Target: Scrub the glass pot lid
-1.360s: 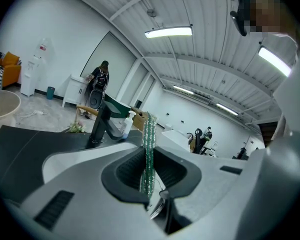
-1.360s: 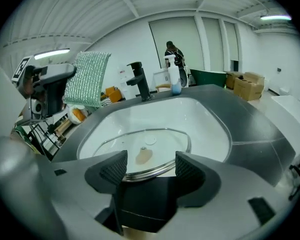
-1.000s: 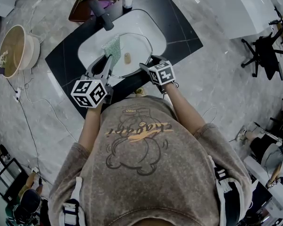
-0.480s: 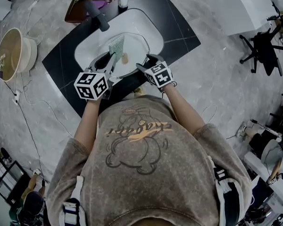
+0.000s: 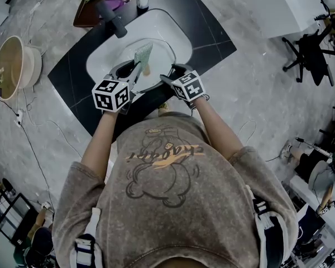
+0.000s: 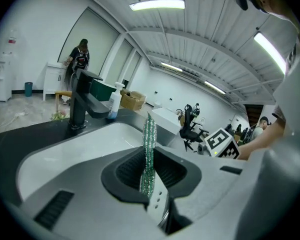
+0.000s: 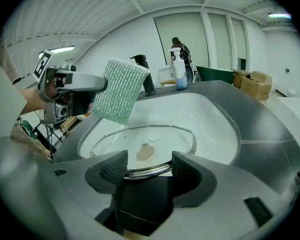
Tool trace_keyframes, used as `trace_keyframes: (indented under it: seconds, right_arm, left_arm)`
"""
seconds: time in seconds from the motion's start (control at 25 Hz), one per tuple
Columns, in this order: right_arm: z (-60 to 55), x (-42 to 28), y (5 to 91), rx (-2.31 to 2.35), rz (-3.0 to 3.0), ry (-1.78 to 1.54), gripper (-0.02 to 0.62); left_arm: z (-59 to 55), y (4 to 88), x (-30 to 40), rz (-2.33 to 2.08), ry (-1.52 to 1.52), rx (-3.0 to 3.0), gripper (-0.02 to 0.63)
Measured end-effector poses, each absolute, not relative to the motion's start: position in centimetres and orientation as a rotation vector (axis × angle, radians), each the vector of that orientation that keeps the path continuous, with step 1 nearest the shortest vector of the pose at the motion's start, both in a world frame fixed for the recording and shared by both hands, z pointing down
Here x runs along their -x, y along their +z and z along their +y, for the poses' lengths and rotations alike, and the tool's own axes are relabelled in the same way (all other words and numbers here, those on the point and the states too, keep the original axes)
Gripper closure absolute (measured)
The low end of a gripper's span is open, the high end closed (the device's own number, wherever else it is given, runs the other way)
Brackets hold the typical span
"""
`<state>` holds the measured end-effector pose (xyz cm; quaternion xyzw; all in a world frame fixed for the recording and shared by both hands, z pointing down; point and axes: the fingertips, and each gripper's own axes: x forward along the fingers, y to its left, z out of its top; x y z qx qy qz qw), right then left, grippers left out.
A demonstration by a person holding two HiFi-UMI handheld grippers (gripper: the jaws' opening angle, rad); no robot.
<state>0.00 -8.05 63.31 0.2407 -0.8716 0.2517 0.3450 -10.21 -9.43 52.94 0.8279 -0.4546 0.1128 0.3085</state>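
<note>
I'm looking down on a black stone-look counter (image 5: 212, 43) with a white oval sink basin (image 5: 176, 29) set into it. The round glass pot lid with a metal rim (image 7: 165, 139) lies inside that basin, handle side up. Its near edge is drawn toward the person's side of the sink.

My left gripper (image 6: 149, 184) reaches in from the basin's left. Its jaws are closed tight on a green glittery mesh scrubbing pad (image 6: 149, 149), which stands up edge-on out of the pinch. From the right gripper view that pad (image 7: 121, 90) hangs broadside over the left part of the lid. It looks raised off the glass, though I can't be sure of a gap.

My right gripper (image 7: 149, 169) sits at the near edge of the lid. Its jaws are spread wide, and the lid's metal rim runs across the gap at the tips of the two ribbed pads (image 7: 114, 170). Nothing is clamped between them.

A black angular faucet (image 7: 145, 81) stands on the counter at the far side of the basin. A white spray bottle with blue liquid (image 7: 180, 74) is close beside it.

The lid's small tan knob (image 7: 144, 151) rises from the middle of the glass, straight ahead of the right jaws.
</note>
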Motion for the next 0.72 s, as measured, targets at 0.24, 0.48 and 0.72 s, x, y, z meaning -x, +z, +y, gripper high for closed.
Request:
trace_keyframes:
  seconds: [0.24,0.48,0.72]
  right_arm:
    - [-8.0,0.0,63.2,-0.616,-2.256,0.665,0.307]
    - [-8.0,0.0,63.3,-0.624,-2.25,0.672,0.307]
    - [-8.1,0.0,63.0,-0.637,-2.254,0.674,0.307]
  left_arm:
    - [-10.6,56.0,8.3,-1.072,0.573,-2.315,0.545]
    - [-11.3,60.2,5.7,-0.859,0.841,-2.38,0.545]
    - [-10.7,62.8,3.4,-0.728,0.983,-2.395,0.545]
